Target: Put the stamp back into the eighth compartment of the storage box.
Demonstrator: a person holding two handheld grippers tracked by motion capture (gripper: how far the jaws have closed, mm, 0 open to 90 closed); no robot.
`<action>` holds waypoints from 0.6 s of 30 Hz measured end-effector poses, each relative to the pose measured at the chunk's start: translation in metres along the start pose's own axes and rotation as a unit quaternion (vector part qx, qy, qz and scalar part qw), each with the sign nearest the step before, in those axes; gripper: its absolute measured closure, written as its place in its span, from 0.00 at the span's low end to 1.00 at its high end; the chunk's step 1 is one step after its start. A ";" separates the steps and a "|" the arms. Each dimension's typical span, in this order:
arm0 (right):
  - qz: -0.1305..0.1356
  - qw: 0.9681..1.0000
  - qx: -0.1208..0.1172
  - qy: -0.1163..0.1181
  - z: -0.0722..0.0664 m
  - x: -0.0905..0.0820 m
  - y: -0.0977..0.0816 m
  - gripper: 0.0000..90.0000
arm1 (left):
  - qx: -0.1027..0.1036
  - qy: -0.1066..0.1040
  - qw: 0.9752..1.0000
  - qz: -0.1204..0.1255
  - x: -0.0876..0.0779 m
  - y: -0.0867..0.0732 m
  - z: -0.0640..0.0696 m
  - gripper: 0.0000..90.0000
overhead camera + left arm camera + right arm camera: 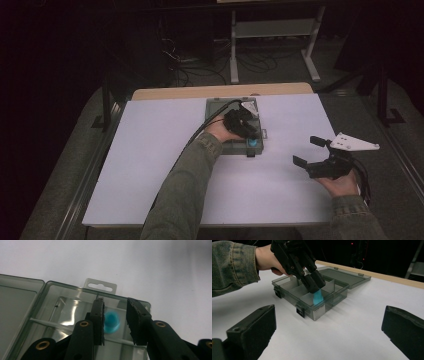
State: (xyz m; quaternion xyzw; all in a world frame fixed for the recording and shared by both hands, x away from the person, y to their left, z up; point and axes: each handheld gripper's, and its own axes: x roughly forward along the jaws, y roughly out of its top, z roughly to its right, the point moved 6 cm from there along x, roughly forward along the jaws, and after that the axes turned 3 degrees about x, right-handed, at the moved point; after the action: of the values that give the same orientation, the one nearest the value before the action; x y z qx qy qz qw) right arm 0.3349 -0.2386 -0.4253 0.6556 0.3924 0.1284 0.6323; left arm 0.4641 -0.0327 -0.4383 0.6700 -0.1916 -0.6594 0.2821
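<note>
blue piece [318,297] in box [287,285] corner compartment – left tongs [315,286] over it

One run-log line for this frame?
left gripper: open, over blue piece in corner compartment | organizer box: lid open | right gripper: open, off to the side

A small blue piece [318,297] stands in a corner compartment of the open, smoky-clear organizer box [287,283].
</note>
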 end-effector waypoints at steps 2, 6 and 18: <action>0.000 1.000 0.000 0.000 0.000 0.000 0.000 0.00 | -0.003 0.001 1.000 0.001 -0.001 0.000 0.000 0.69; 0.000 1.000 0.000 0.000 0.000 0.000 0.000 0.00 | -0.011 -0.006 1.000 0.007 -0.004 0.002 0.001 0.54; -0.005 1.000 -0.001 0.000 -0.001 0.001 -0.001 0.00 | -0.018 -0.019 1.000 0.014 -0.015 0.008 0.012 0.14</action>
State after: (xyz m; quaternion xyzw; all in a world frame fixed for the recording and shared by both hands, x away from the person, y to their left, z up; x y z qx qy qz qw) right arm 0.3349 -0.2371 -0.4264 0.6531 0.3956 0.1262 0.6334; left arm 0.4526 -0.0307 -0.4215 0.6496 -0.1948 -0.6710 0.2997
